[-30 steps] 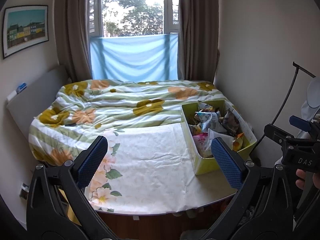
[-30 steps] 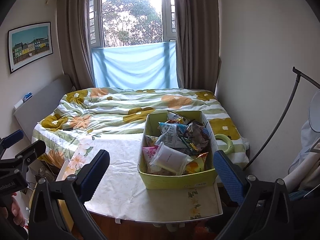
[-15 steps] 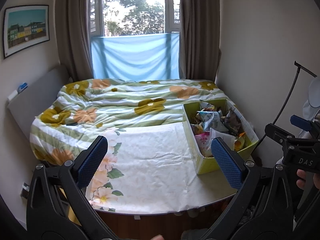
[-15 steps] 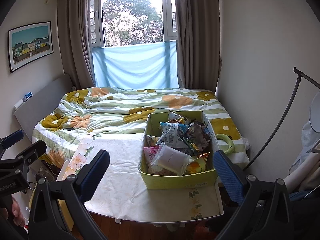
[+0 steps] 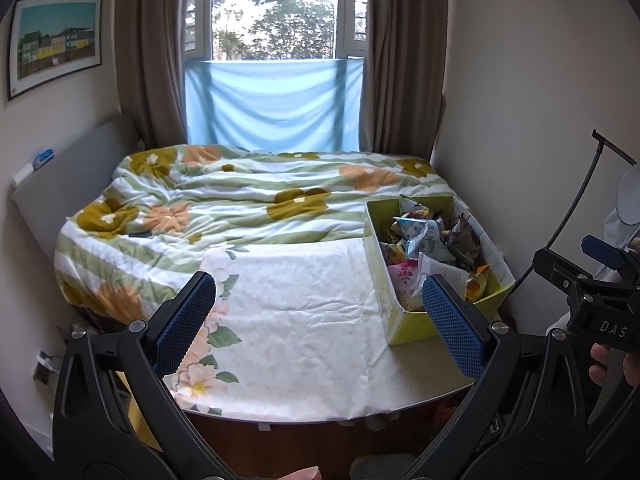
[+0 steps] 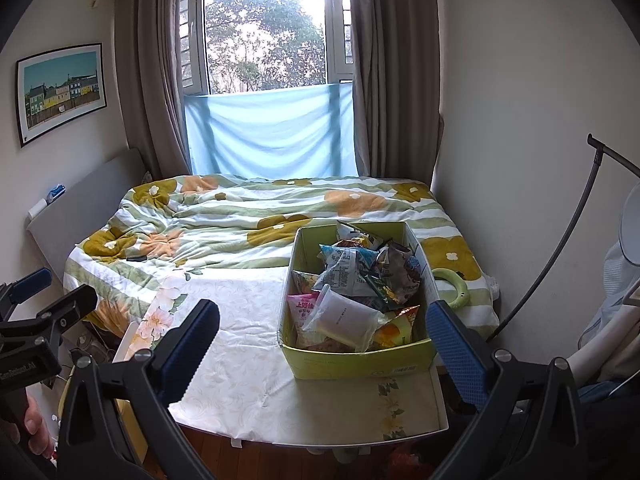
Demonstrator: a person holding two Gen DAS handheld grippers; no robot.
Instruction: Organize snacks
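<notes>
A yellow-green cardboard box (image 6: 352, 362) full of mixed snack packets (image 6: 352, 276) stands on the right of a white floral tablecloth (image 6: 240, 340); it also shows in the left wrist view (image 5: 408, 322). A clear packet with white contents (image 6: 340, 318) and a pink packet (image 6: 302, 308) lie at the box's near end. My right gripper (image 6: 320, 344) is open and empty, held short of the box. My left gripper (image 5: 318, 318) is open and empty over the cloth, left of the box.
A bed with a green and orange flowered quilt (image 5: 248, 200) lies behind the table. A green ring (image 6: 452, 284) lies on the quilt right of the box. A curved black lamp stand (image 6: 560, 240) is by the right wall. The table's near edge (image 6: 340, 444) faces me.
Both views have shifted very slightly, with the box a touch closer. The jaws stay open and nothing on the table has moved.
</notes>
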